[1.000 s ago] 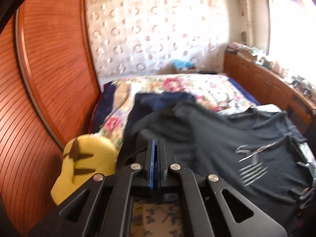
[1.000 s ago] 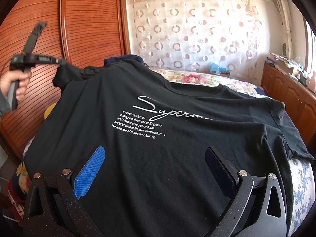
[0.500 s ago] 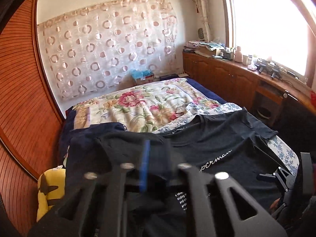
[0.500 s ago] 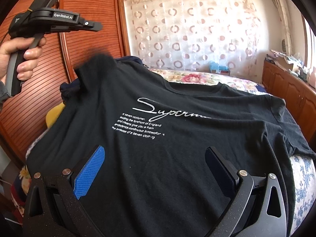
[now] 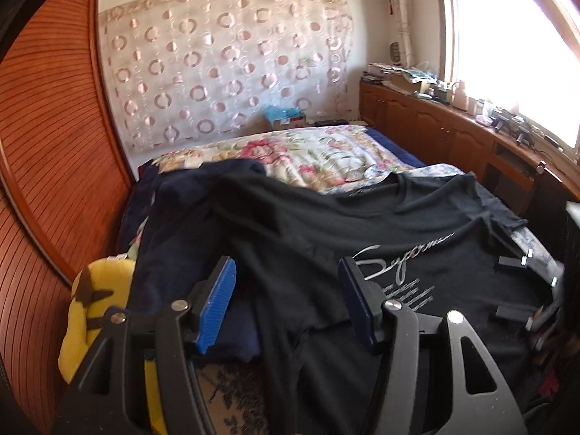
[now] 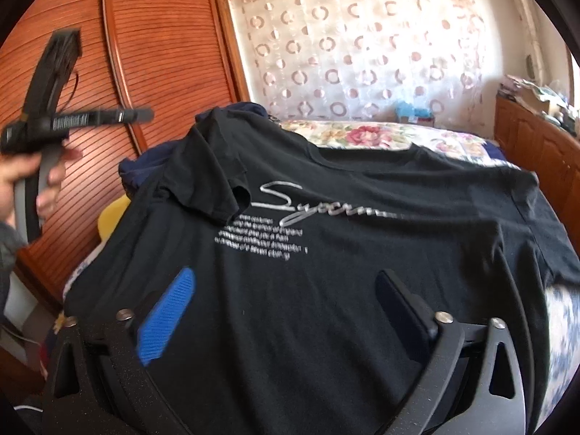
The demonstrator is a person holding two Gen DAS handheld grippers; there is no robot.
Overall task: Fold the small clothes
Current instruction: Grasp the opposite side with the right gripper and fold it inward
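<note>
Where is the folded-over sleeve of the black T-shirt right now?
In the right wrist view the sleeve lies folded inward on the black T-shirt, at its upper left, just left of the silver script print and above the yellow plush toy.

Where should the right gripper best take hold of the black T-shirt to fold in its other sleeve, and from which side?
Probably the far right sleeve hem of the black T-shirt, where it lies flat at the bed's edge. Come from the right side, pointing slightly downward, so one finger of the right gripper can slide under the loose hem. The left sleeve is already folded onto the chest.
</note>
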